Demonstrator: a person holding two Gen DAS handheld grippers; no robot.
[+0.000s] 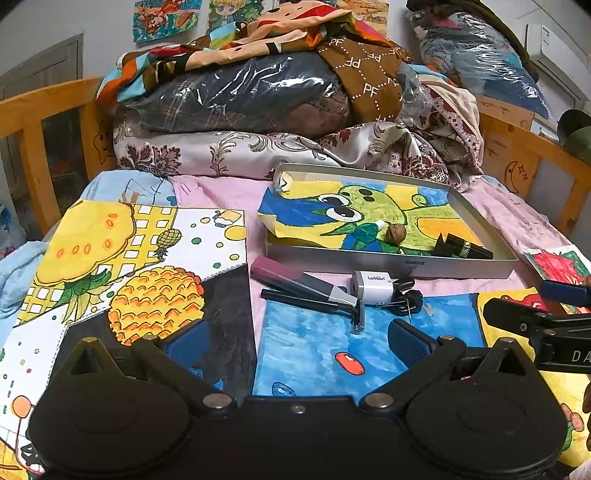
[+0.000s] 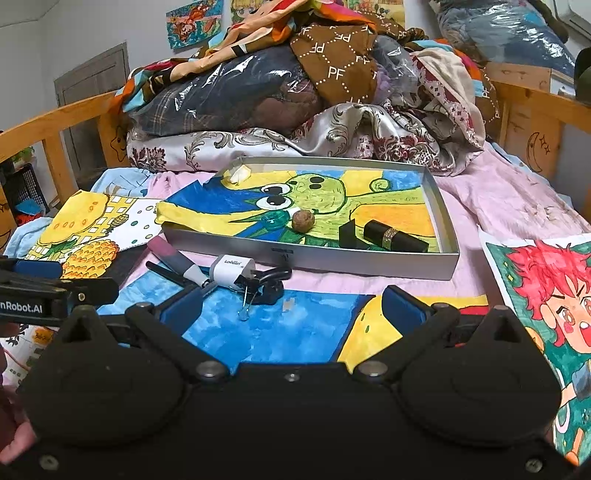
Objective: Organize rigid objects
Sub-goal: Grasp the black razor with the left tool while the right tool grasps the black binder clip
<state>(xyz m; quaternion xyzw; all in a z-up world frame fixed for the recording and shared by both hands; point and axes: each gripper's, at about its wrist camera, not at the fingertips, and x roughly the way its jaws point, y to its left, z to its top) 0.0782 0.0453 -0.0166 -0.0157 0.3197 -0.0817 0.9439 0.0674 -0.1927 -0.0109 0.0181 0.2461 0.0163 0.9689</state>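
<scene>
Two grippers, left (image 1: 297, 343) and right (image 2: 291, 308), hung with jaws spread and empty above the blue drawing, white charger (image 2: 232, 271), pink-handled tool (image 2: 177, 260) and black clip (image 2: 267, 284) lay before the grey tray (image 2: 448, 236), which held a walnut (image 2: 303, 220) and black lipstick (image 2: 395, 235)

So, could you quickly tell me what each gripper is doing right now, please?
Left gripper: open, holding nothing, above the blue painting.
Right gripper: open, holding nothing.

wooden bed rail (image 1: 44, 107) | grey wall (image 1: 92, 22) | posters (image 1: 166, 18) | door (image 2: 96, 85)
</scene>
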